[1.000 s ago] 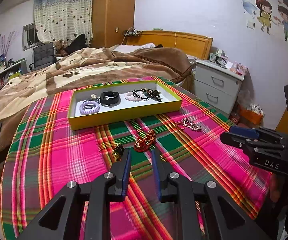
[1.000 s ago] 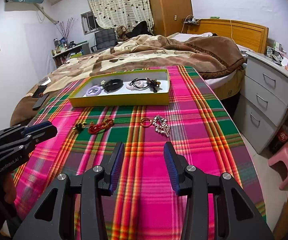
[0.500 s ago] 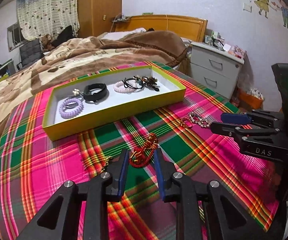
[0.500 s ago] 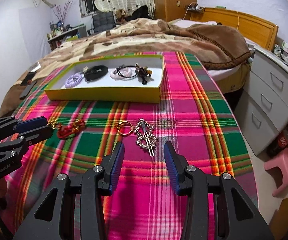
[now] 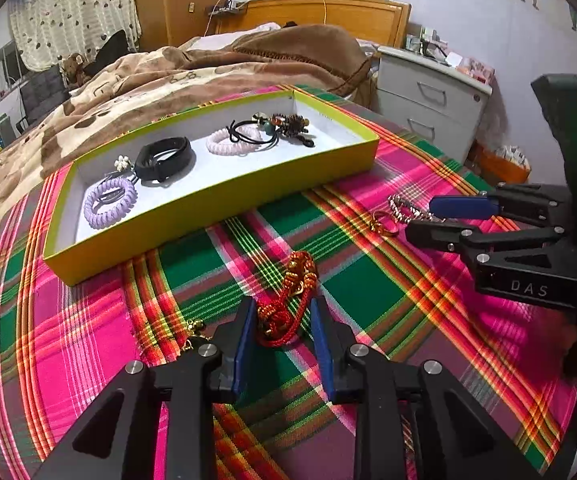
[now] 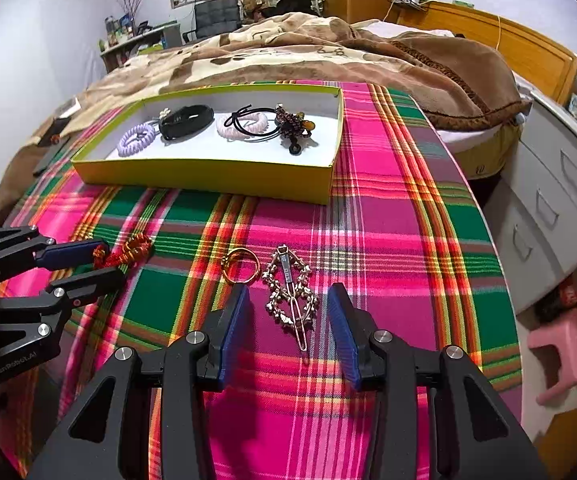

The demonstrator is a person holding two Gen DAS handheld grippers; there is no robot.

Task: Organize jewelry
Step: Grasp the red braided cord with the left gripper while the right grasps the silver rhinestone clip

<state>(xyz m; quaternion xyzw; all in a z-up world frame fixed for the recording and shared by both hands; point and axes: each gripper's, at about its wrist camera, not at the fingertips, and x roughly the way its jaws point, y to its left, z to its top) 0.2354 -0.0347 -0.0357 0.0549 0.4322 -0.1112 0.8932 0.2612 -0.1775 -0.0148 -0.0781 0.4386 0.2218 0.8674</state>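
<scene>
Two open grippers: I am straddling the red braided cord bracelet (image 5: 288, 300) with my left gripper (image 5: 282, 344) and the silver rhinestone hair clip (image 6: 290, 298) with my right gripper (image 6: 288, 332); closing carelessly risks snagging the plaid tablecloth (image 6: 388, 240).

Home bedroom: bed (image 6: 328, 52), nightstand (image 5: 428, 96), wardrobe (image 5: 180, 0).

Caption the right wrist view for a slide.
Open right hand-held gripper straddles a rhinestone hair clip on plaid cloth.
</scene>
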